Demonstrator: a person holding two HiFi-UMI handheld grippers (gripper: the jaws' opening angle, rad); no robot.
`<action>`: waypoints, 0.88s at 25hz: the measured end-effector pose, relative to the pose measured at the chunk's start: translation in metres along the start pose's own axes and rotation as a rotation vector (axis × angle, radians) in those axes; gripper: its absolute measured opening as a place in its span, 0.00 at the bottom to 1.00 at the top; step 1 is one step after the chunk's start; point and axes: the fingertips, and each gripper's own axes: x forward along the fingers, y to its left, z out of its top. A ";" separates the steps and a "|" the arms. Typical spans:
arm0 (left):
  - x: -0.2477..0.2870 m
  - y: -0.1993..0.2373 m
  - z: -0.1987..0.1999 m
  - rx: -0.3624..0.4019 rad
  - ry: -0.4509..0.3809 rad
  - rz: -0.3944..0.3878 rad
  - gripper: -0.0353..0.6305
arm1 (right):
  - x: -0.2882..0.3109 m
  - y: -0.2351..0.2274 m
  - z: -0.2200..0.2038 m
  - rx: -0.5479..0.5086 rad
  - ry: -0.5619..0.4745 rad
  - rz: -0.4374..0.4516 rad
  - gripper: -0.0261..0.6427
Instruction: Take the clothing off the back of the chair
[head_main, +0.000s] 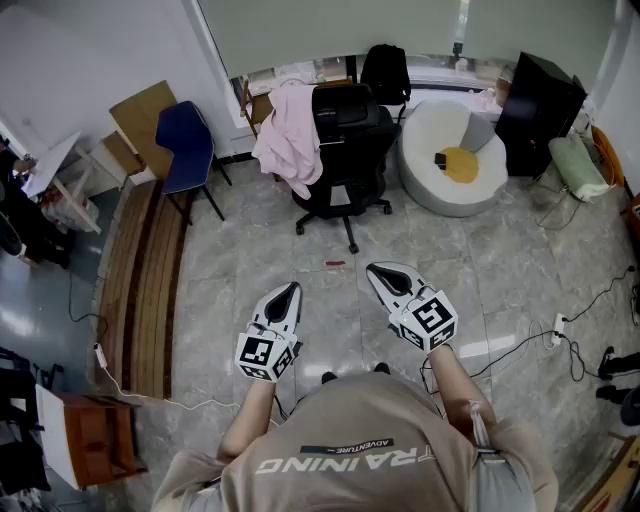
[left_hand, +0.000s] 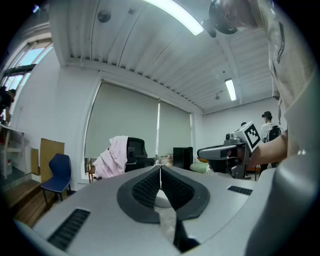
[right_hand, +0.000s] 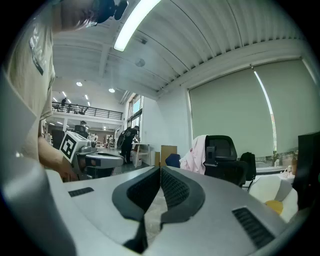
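A pink garment (head_main: 287, 138) hangs over the back and left side of a black office chair (head_main: 345, 150) across the tiled floor. The left gripper view shows the same pink garment (left_hand: 112, 158) on the black office chair (left_hand: 136, 150), far off. The right gripper view has the pink garment (right_hand: 195, 155) beside the chair's backrest (right_hand: 221, 150). My left gripper (head_main: 290, 291) and right gripper (head_main: 381, 270) are held level in front of me, well short of the chair. Both are shut with nothing between the jaws.
A blue chair (head_main: 187, 146) and a wooden bench (head_main: 140, 285) stand to the left. A white round seat (head_main: 455, 160) with a yellow cushion and a black cabinet (head_main: 537, 112) are to the right of the office chair. Cables (head_main: 575, 335) trail on the floor at right.
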 end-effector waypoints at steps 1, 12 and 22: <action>0.001 0.000 0.002 0.001 -0.003 -0.001 0.08 | -0.001 -0.001 0.001 0.001 -0.002 -0.003 0.09; -0.006 0.004 0.002 -0.001 -0.011 -0.016 0.08 | 0.004 0.007 -0.004 0.013 0.013 -0.012 0.09; -0.022 0.036 -0.011 -0.046 0.000 -0.029 0.08 | 0.021 0.029 -0.007 0.023 0.000 -0.028 0.09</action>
